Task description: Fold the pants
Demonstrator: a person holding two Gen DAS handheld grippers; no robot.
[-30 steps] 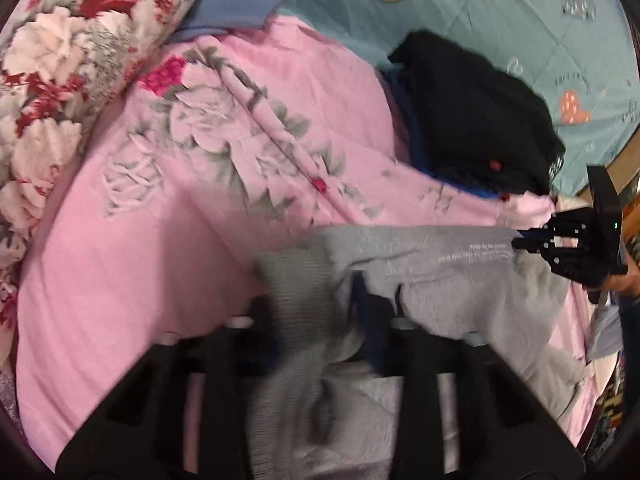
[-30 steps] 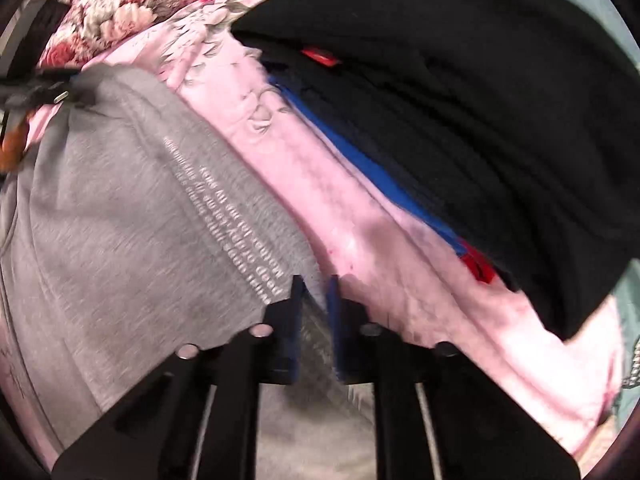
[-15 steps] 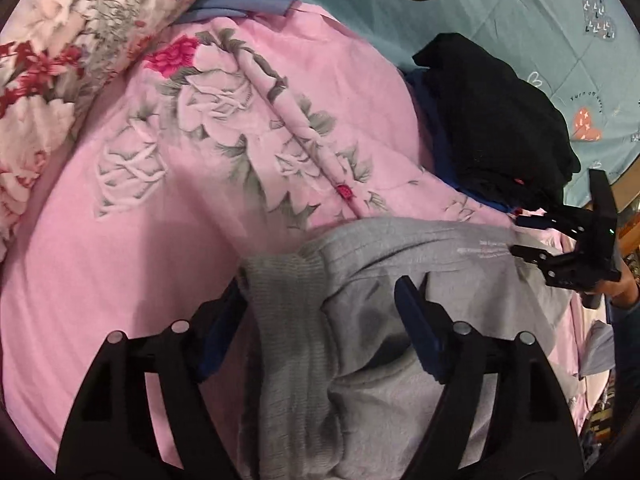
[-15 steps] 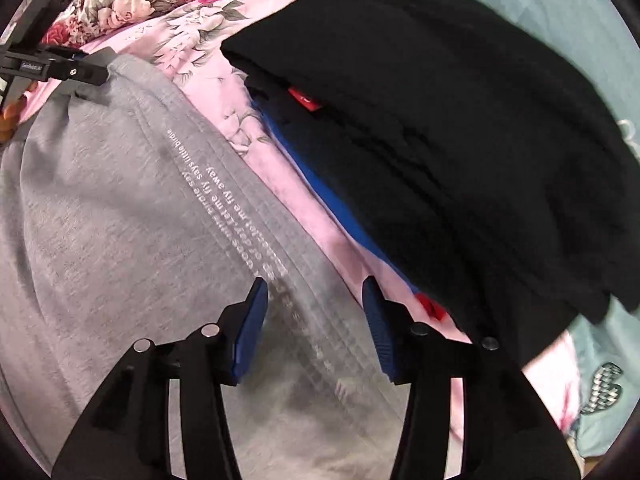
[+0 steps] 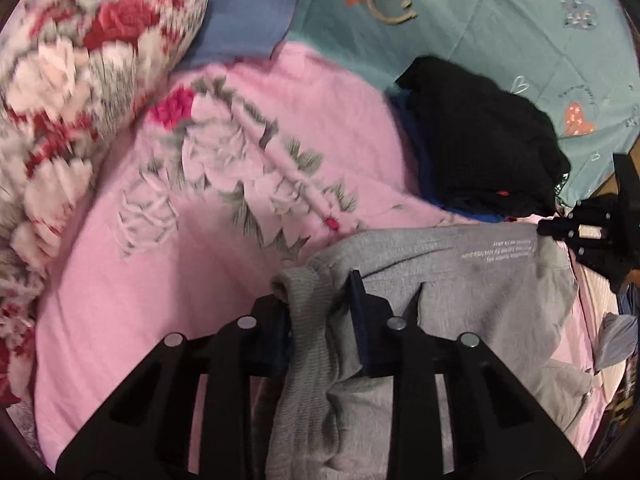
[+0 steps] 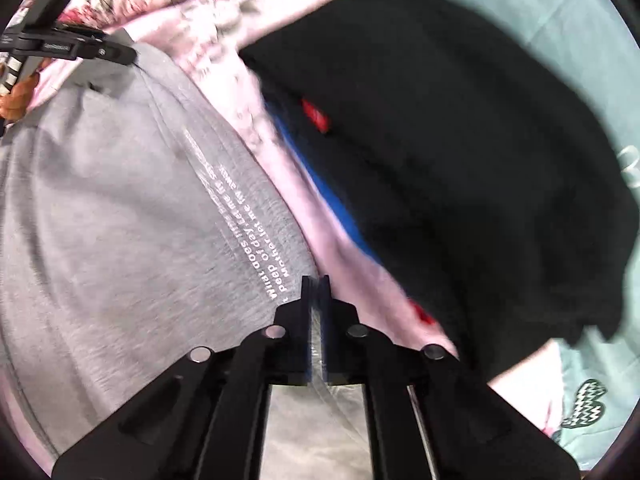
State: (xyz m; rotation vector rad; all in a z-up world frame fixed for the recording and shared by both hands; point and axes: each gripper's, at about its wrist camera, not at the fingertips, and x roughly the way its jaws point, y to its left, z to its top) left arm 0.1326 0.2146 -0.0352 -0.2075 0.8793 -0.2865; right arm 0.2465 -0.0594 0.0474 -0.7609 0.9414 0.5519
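Grey sweatpants with a line of white print lie on a pink floral bedspread. In the left wrist view my left gripper is shut on the pants' ribbed cuff, which bunches between the fingers. My right gripper shows at the far right at the pants' other edge. In the right wrist view the right gripper is shut on the pants' edge beside the white print. The left gripper shows at the upper left on the fabric.
A pile of black clothing over a blue garment lies just beyond the pants, filling the right of the right wrist view. A floral pillow sits at the left. A teal printed quilt covers the back.
Both grippers were open half a second ago and have closed on the pants. The left closed on the ribbed cuff, the right on the edge by the print.
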